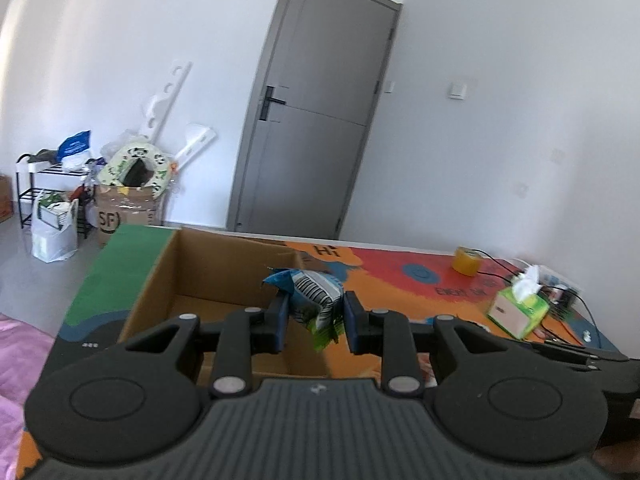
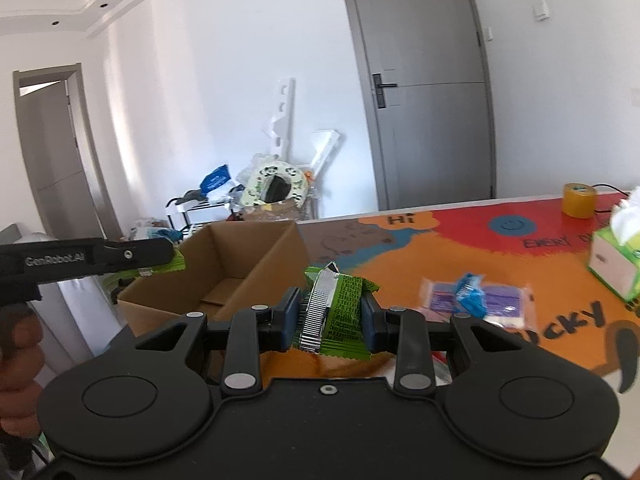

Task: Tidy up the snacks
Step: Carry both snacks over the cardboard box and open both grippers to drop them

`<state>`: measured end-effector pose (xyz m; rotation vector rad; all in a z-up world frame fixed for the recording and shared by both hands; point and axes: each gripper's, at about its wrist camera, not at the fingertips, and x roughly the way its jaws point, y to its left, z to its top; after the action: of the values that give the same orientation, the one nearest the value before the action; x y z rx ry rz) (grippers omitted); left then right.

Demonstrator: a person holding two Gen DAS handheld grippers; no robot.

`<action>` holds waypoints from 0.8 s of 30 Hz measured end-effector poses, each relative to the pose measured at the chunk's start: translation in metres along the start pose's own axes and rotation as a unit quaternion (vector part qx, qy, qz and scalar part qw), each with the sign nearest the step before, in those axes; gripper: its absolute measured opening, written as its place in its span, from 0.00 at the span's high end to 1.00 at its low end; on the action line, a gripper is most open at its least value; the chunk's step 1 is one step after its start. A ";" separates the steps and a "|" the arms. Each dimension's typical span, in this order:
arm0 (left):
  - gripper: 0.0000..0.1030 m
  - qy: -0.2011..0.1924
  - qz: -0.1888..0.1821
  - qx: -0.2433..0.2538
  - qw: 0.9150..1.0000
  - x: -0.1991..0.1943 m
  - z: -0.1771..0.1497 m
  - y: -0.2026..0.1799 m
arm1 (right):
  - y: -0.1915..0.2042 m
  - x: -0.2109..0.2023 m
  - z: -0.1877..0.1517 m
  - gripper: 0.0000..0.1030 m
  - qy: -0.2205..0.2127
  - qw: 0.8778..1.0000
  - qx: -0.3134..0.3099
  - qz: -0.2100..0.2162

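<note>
My left gripper is shut on a blue, white and green snack packet and holds it over the right side of an open cardboard box. My right gripper is shut on a green and silver snack packet, held above the table just right of the same box. The left gripper also shows at the left of the right wrist view, over the box's left edge. Two more packets, purple-white and blue, lie on the table.
The table has a colourful orange and red mat. A green tissue box and a yellow tape roll stand at the right with black cables. Clutter and a shelf stand by the far wall beside a grey door.
</note>
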<state>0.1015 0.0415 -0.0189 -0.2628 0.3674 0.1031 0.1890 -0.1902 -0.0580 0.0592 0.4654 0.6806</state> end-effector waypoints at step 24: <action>0.51 0.004 0.069 -0.060 0.996 0.012 0.016 0.076 | 0.078 0.069 0.037 0.68 0.002 0.996 -0.030 0.084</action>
<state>0.1074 0.1194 -0.0268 -0.3557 0.3872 0.2606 0.2061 -0.0832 -0.0366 0.0407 0.4466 0.8592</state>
